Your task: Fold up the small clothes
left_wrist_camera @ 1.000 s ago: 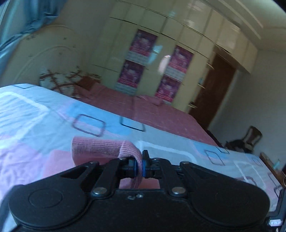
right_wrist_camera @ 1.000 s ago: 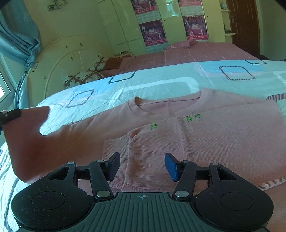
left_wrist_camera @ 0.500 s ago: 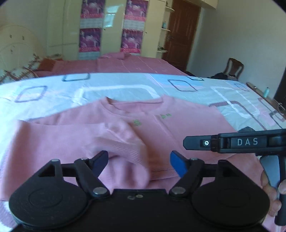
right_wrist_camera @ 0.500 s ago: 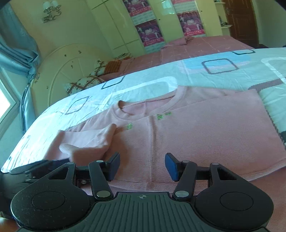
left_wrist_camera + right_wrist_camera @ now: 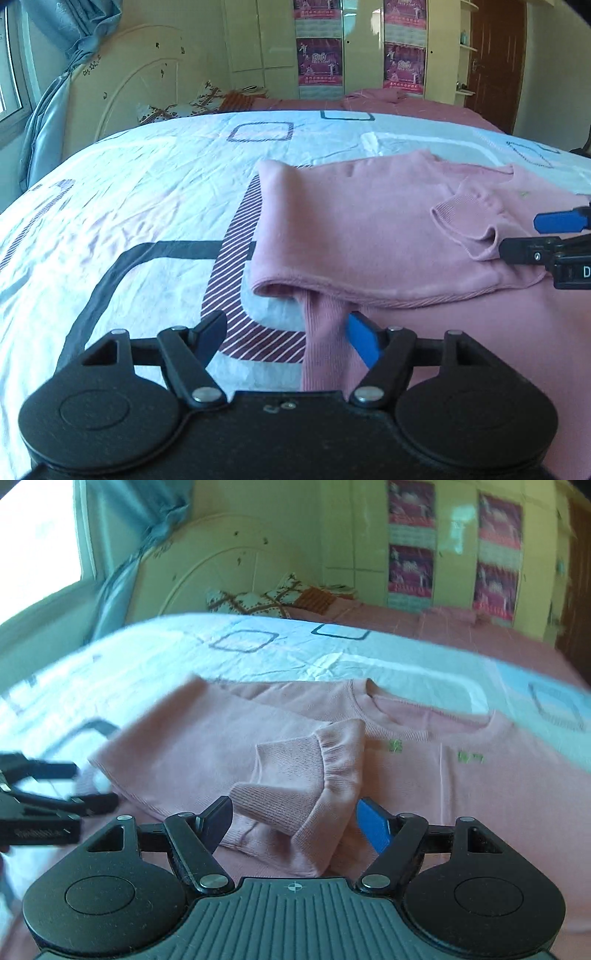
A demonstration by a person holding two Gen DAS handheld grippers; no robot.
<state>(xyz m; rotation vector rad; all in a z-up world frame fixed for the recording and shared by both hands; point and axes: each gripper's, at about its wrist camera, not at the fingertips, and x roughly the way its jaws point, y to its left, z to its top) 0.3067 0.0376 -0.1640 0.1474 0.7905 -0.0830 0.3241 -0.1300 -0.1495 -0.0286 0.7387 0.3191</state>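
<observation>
- The bedsheet (image 5: 110, 206), pale with blue and striped squares, lies bare along its left side; it carries everything here, and a headboard (image 5: 147, 85) and curtain (image 5: 48, 92) stand beyond its far left corner.
- The left gripper (image 5: 284, 332) hangs low over the near edge of the sheet. Its jaws stand wide apart after closing a little in the last moment. A ribbed strip of pink fabric runs up between them, just beside the blue pad, but neither pad presses on it.
- The pink sweater (image 5: 369, 229) lies flat on the sheet, right of its middle, neckline toward the far edge. Its left side is already folded inward, leaving a soft rolled edge facing the bare sheet.
- The sleeve cuff (image 5: 295, 775) rests on the chest, crumpled and partly doubled over, near the small green marks (image 5: 469, 757).
- The right gripper (image 5: 291, 816) hovers at the sweater's near hem with the cuff's folded end between its jaws. They have just been opening and stand wide, with no pad pinching the cloth.
- The knit looks light, limp and a bit stretchy. It should drape and slide on the sheet rather than hold a crease, so I would expect folds to need smoothing.
- The ribbed cuff or hem seems the best hold: thicker, less likely to slip, and a pinch there should carry the whole layer.
</observation>
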